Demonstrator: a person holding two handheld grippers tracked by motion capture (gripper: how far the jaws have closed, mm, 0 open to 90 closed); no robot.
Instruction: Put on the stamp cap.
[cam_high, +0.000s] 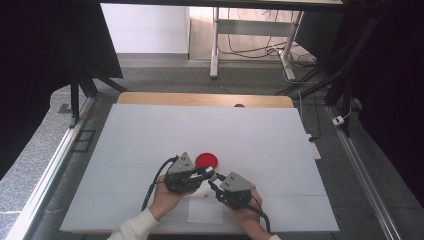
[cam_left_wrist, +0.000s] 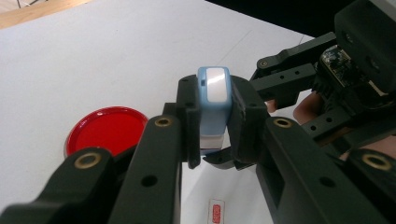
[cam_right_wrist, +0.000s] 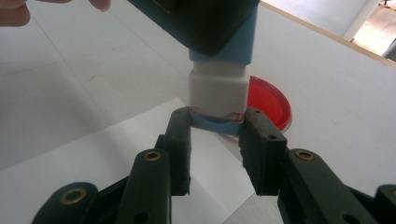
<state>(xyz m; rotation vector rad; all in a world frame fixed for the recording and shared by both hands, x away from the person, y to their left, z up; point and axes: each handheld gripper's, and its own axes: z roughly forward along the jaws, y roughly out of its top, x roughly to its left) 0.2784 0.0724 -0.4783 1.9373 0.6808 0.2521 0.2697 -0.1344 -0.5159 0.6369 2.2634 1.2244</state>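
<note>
Boxy blue-and-white plastic stamp (cam_left_wrist: 214, 107), glossy top

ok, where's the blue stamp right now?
High view: low centre, blue stamp clamped between left gripper and right gripper, just right of the red dish, above the paper sheet.

1. I see a red round dish (cam_high: 207, 160) lying flat on the white table (cam_high: 150, 135).
2. A white paper sheet (cam_high: 205, 212) lies near me, bearing a small red mark (cam_left_wrist: 215, 211).
</note>
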